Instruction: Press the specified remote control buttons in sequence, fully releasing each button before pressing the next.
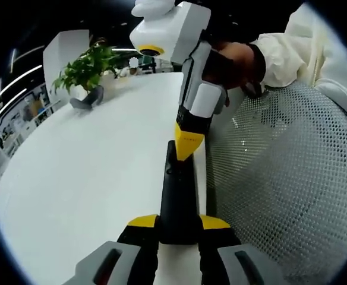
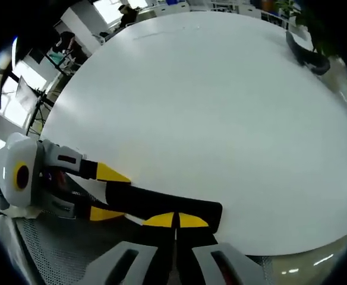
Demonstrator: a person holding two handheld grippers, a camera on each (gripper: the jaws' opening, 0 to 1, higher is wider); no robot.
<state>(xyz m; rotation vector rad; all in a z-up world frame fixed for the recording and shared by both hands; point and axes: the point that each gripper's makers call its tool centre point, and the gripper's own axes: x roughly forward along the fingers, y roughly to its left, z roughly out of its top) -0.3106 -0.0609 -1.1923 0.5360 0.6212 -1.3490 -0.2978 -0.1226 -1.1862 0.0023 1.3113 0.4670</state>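
A long black remote control (image 1: 176, 190) lies along the right edge of the white table (image 1: 90, 178). My left gripper (image 1: 178, 222) is shut on its near end, one yellow-tipped jaw on each side. In the left gripper view my right gripper (image 1: 188, 142) comes down from above, held by a person's hand, and its yellow tip touches the far part of the remote's top face. The right gripper view has my right gripper (image 2: 175, 220) with both jaws closed together, resting on the remote (image 2: 161, 202). There the left gripper (image 2: 105, 193) holds the remote from the left.
A potted green plant (image 1: 87, 68) and a dark curved object (image 2: 307, 56) stand at the far side of the table (image 2: 221, 107). A white mesh chair (image 1: 280, 178) sits just off the table edge beside the remote. A person's pale sleeve (image 1: 304, 47) reaches in.
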